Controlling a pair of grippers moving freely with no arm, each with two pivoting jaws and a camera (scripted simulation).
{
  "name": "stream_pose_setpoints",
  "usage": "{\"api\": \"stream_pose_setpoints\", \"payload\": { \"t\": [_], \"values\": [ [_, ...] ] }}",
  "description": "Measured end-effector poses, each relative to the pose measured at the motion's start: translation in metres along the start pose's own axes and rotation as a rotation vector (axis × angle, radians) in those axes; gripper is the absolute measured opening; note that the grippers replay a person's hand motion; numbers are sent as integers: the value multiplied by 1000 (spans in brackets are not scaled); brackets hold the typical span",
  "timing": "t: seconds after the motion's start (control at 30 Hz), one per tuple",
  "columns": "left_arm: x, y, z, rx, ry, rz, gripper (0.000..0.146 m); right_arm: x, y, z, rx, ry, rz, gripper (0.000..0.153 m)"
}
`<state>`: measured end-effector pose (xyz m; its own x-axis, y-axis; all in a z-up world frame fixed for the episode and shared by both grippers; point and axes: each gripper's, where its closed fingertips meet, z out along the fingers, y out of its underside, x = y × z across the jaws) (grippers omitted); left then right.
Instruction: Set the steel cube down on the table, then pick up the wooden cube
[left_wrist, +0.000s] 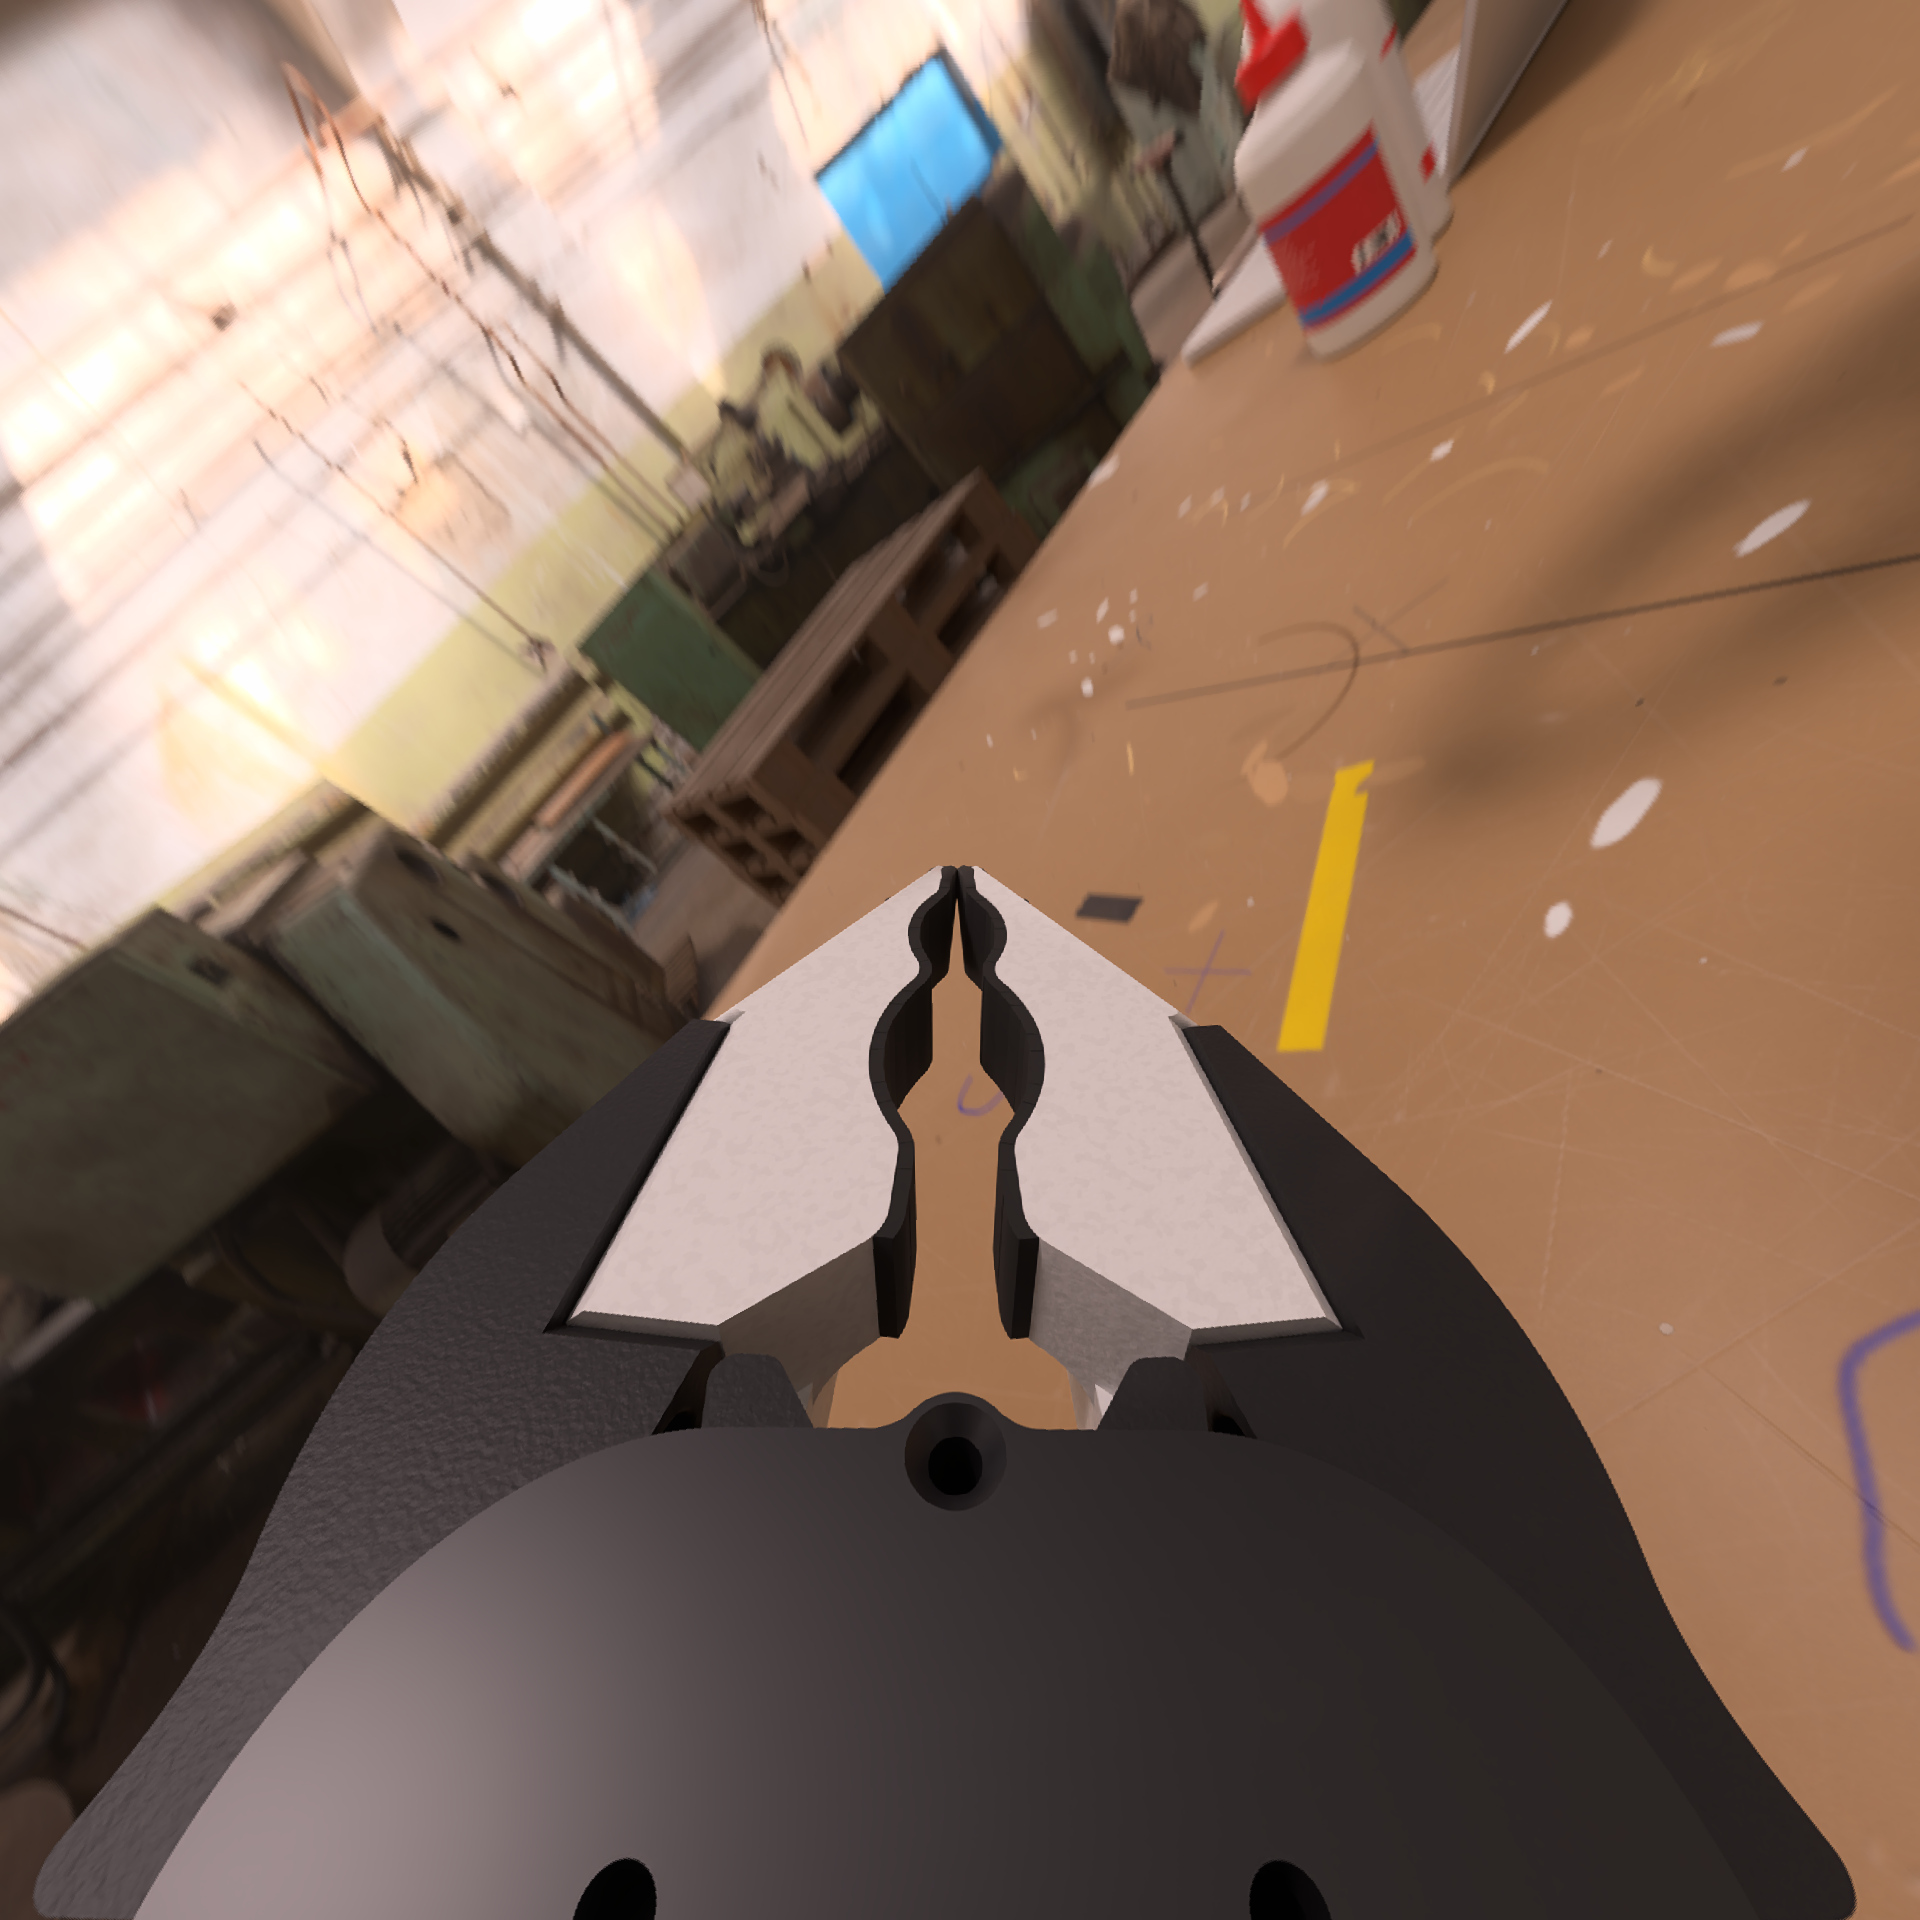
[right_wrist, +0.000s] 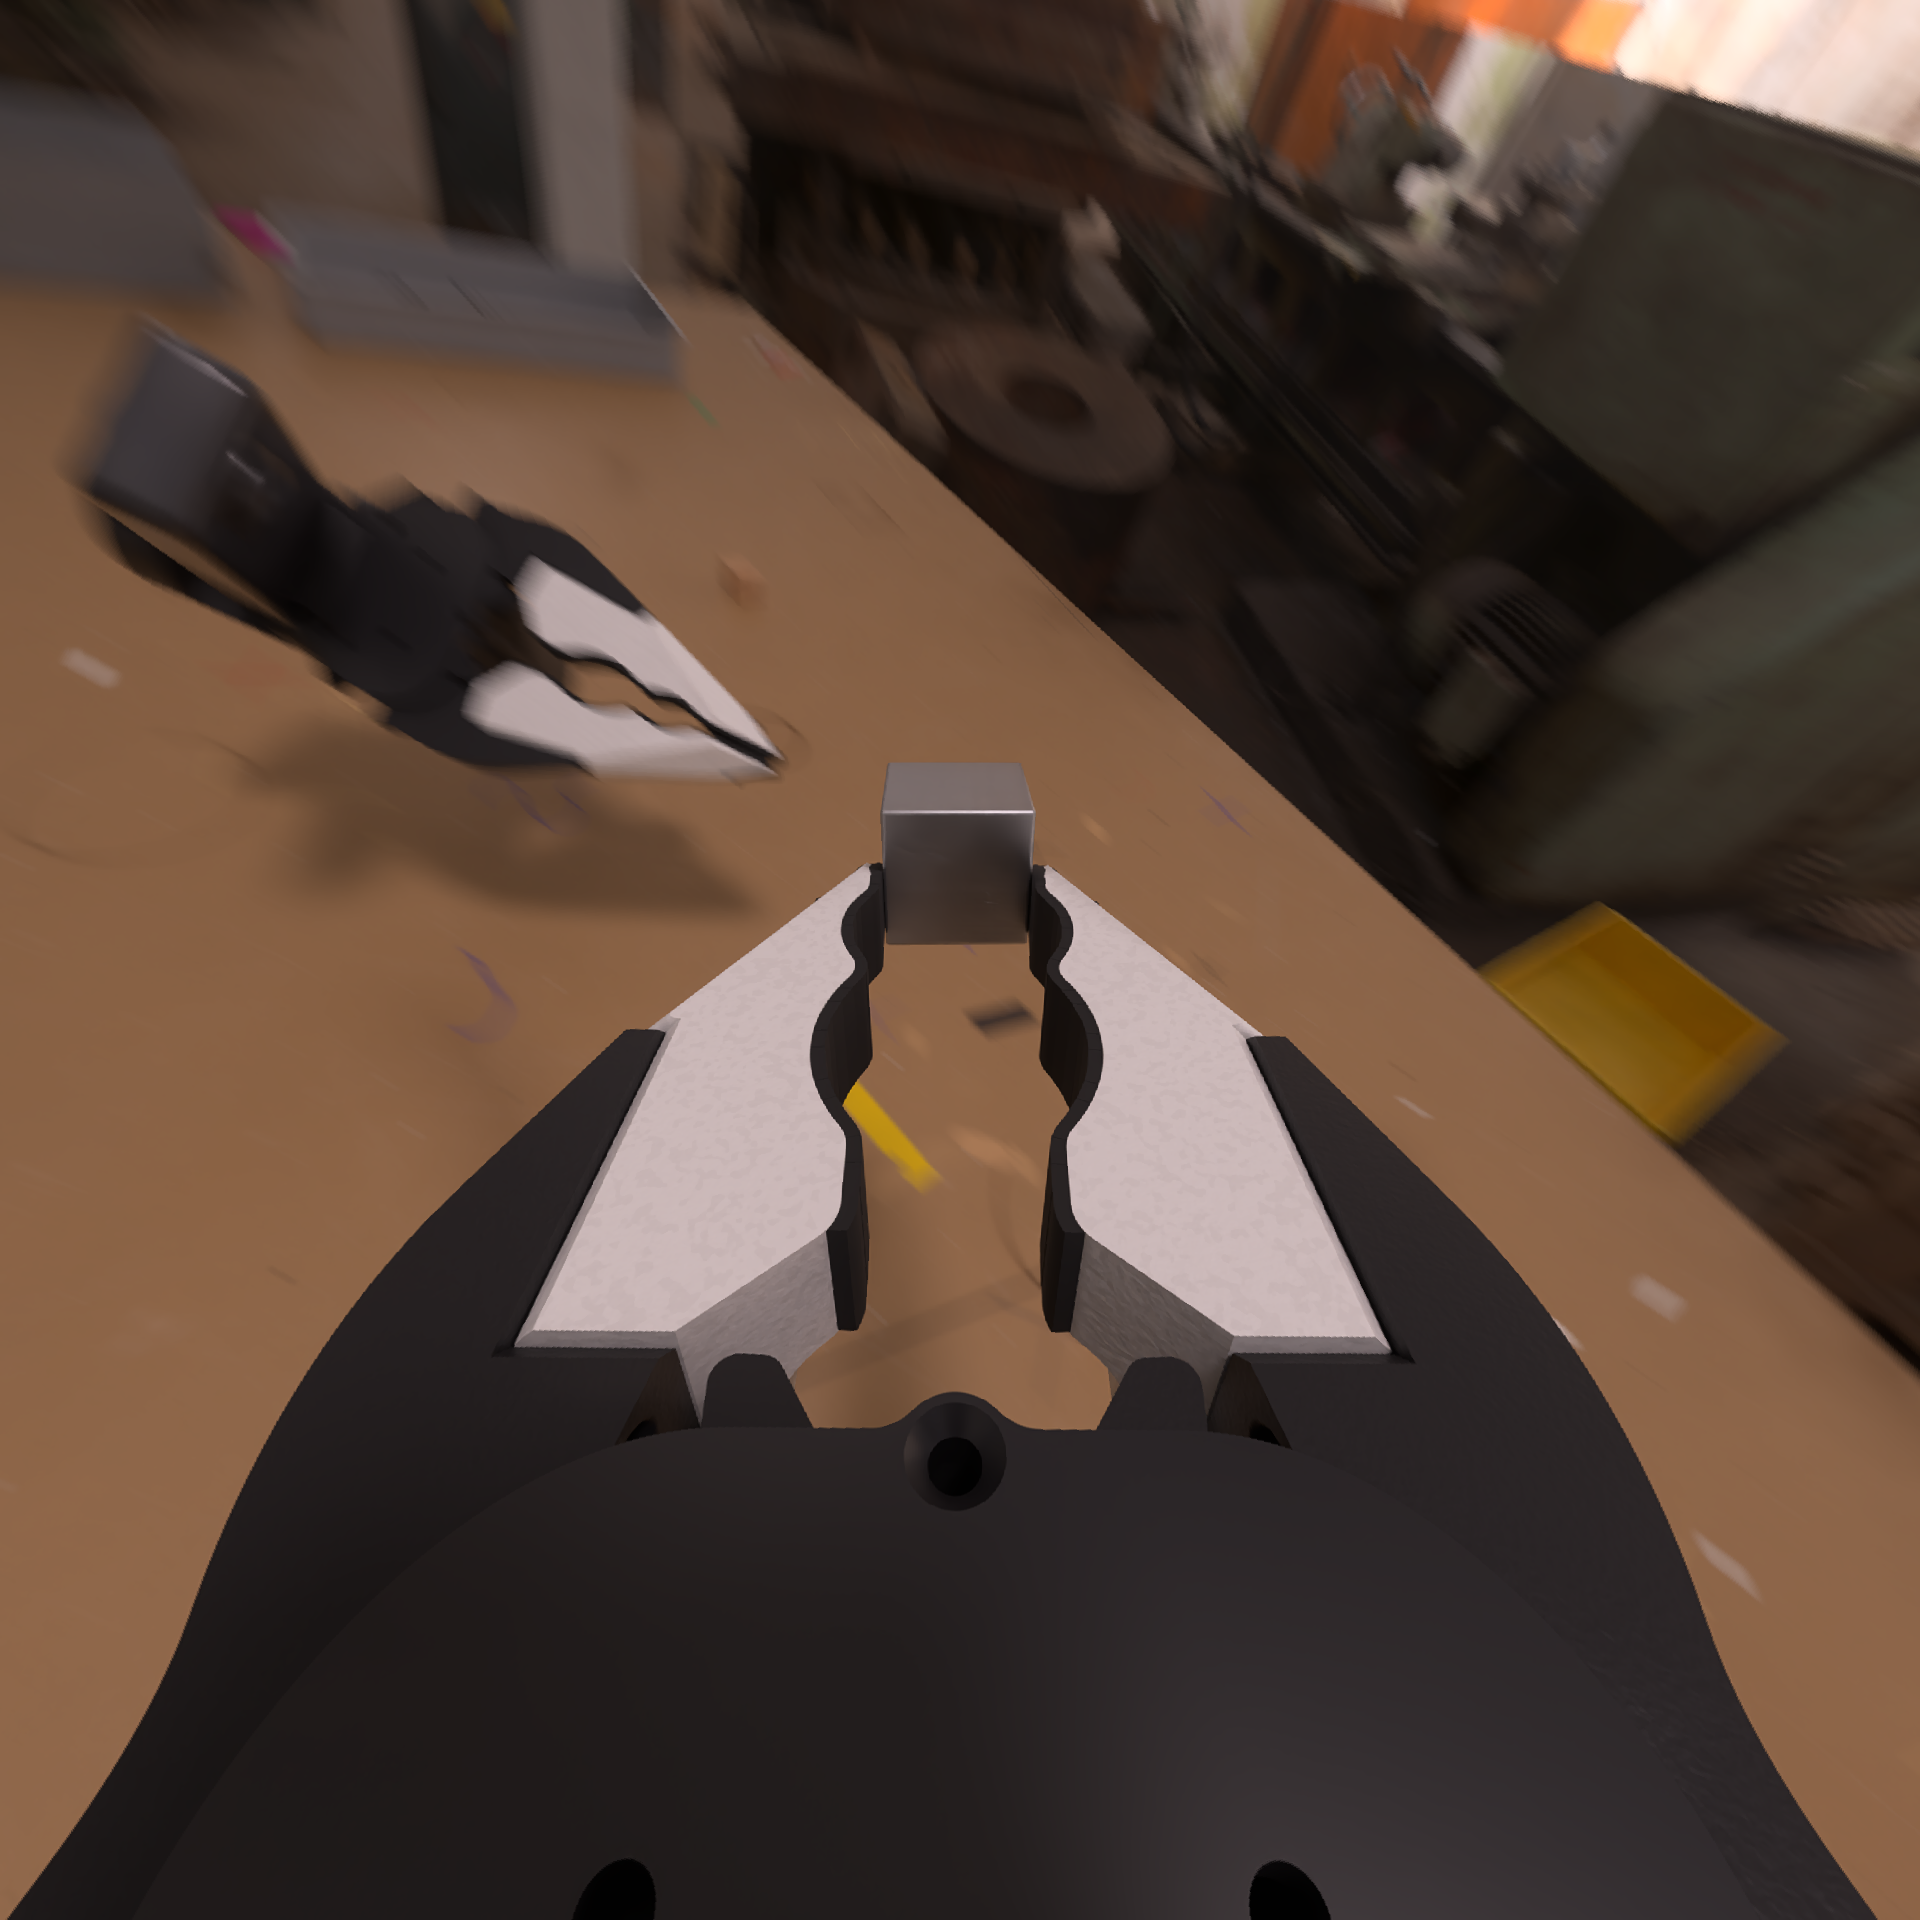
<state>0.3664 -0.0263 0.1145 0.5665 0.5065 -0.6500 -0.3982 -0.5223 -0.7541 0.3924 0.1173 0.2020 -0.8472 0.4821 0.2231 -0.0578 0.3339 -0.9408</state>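
Note:
My right gripper (right_wrist: 956, 883) is shut on the steel cube (right_wrist: 956, 852), a small grey metal block held between the fingertips above the brown table (right_wrist: 312, 1143). My left gripper (left_wrist: 956, 878) is shut and empty, hovering over the table (left_wrist: 1558, 1039) near its left edge. It also shows in the right wrist view (right_wrist: 764, 753), blurred, to the upper left of the steel cube with its tips close together. A small tan block (right_wrist: 740, 575) lies far off on the table; I cannot tell if it is the wooden cube.
A white bottle with a red label (left_wrist: 1340, 229) stands at the far end of the table beside a grey laptop (left_wrist: 1475, 94). A yellow tape strip (left_wrist: 1325, 914) lies on the table. A yellow bin (right_wrist: 1631, 1018) sits below the table's right edge. A blurred grey keyboard-like slab (right_wrist: 468, 291) lies at the back.

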Motion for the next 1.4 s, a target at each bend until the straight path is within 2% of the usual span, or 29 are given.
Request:
{"api": "stream_pose_setpoints", "payload": {
  "t": [0.1,0.2,0.37,0.47,0.57,0.73,0.97,1.23,1.3,1.4],
  "values": [
    [7,18,8,-106,29,-38,0,53,33,-23,-230,130,-95,27],
    [15,26,12,-144,53,-37,0,92,73,-40,-474,156,-187,27],
    [19,29,14,-160,62,-12,0,130,140,-55,-861,70,-312,27],
    [17,31,14,-163,60,-27,0,133,172,-59,-1002,-56,-325,27],
    [15,32,14,-166,58,-37,0,127,196,-56,-1067,-189,-347,27],
    [19,32,14,-164,71,-13,0,121,222,-51,-1175,-299,-339,27],
    [24,31,14,-164,91,2,0,116,236,-37,-1162,-374,-343,27],
    [25,31,13,-160,101,-10,1,119,234,-41,-1202,-361,-260,28],
    [25,32,13,-162,104,-14,2,125,227,-46,-1213,-314,-246,56],
    [27,32,13,-167,118,-26,4,131,197,-45,-1111,-222,-227,61]
  ]
}}
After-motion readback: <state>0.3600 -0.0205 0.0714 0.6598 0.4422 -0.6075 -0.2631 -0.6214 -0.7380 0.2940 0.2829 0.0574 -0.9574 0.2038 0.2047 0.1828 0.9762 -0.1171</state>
